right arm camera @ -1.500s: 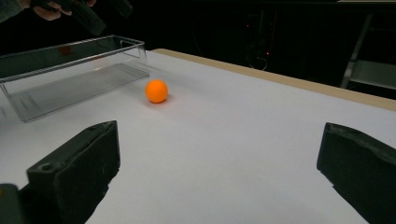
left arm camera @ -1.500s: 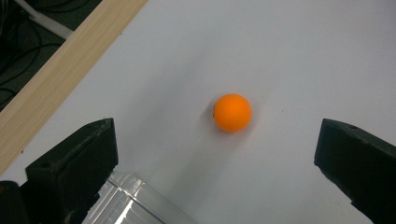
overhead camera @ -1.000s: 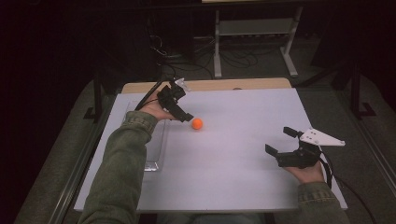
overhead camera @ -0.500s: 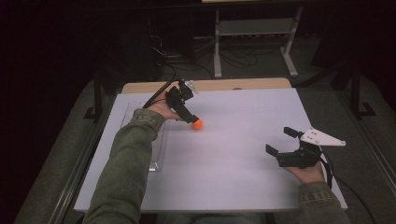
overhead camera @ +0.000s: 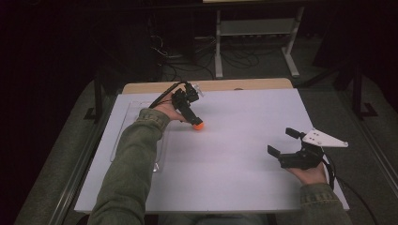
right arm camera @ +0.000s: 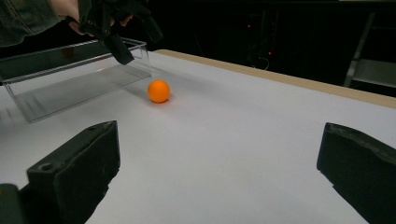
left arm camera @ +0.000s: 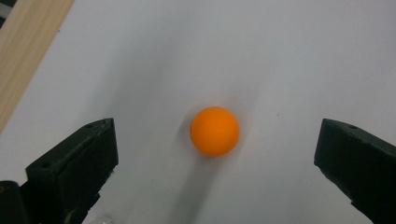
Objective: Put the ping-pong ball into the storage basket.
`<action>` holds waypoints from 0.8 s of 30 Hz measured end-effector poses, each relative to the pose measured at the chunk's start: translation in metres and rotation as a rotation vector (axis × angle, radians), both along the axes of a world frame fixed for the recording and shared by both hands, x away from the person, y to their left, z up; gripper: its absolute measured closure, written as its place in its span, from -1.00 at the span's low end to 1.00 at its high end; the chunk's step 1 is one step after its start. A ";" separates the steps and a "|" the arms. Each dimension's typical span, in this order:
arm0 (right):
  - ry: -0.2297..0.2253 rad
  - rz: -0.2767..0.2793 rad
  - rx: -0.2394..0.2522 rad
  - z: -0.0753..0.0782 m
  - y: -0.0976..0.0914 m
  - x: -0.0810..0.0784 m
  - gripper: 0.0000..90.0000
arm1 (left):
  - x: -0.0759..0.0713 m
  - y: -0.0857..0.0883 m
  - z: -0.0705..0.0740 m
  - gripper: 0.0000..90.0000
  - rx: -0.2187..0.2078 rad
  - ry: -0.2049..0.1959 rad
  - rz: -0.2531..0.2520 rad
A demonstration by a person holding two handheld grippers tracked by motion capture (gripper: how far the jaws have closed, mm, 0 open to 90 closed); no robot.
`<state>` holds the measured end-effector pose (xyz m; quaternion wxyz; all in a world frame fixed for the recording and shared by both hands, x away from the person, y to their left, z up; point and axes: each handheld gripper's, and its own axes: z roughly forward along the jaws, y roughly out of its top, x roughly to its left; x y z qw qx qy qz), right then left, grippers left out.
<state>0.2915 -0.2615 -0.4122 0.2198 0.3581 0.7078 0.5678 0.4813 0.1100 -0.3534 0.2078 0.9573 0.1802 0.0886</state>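
On white table (overhead camera: 244,178), dark room: unmarked orange ball (left arm camera: 215,131) between spread jaws of left gripper (left arm camera: 215,154); right gripper (overhead camera: 287,143) jaws apart, holding nothing.

The orange ball (left arm camera: 215,130) looks like smooth, matt plastic with an even, unmarked skin and only a soft sheen. It lies on a white table cover (overhead camera: 244,154) that reads as matt and smooth, like paper or laminate, and a strip of pale bare wood (overhead camera: 244,85) with a fine grain shows along the cover's far edge. The left gripper (left arm camera: 217,154) has jaws of black matt plastic, faintly textured, with small screw holes; the right gripper (right arm camera: 219,163) has the same dull black finish. At the left of the table, the clear tray (right arm camera: 70,77) is glossy transparent plastic that catches reflections. The sleeve (overhead camera: 131,173) is olive-green woven cloth, matt and creased.
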 end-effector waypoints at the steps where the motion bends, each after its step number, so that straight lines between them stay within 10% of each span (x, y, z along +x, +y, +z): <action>1: 0.001 0.000 0.001 0.000 0.000 0.000 -1.00 | 0.001 -0.001 -0.002 -1.00 0.005 0.001 -0.001; 24: 0.004 0.005 -0.003 -0.001 0.000 0.000 -1.00 | 0.010 -0.012 -0.023 -1.00 0.068 0.039 -0.021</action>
